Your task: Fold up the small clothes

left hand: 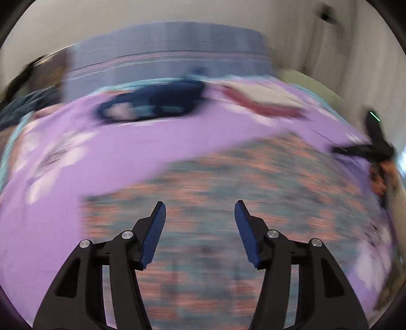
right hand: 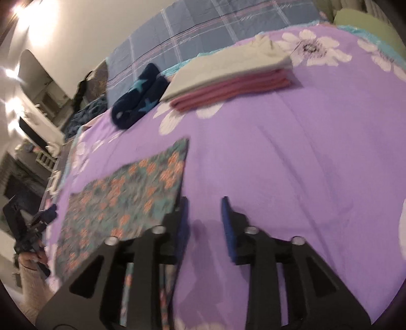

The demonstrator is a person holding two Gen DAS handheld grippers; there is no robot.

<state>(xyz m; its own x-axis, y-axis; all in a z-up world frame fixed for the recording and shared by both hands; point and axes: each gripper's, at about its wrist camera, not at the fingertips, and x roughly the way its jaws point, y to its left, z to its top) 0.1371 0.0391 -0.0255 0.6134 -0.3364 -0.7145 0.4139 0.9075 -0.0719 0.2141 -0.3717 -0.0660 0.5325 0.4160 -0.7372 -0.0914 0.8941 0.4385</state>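
A bed filled the scene, spread with a purple floral sheet (right hand: 291,152); a blue plaid cover (right hand: 203,28) lay at its far end. Plain pale walls (right hand: 88,30) stood behind. Bright lights (right hand: 17,10) glared far left above cluttered shelves (right hand: 33,121).

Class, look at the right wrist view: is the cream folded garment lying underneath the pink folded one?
No, the cream folded garment lies on top of the pink folded garment.
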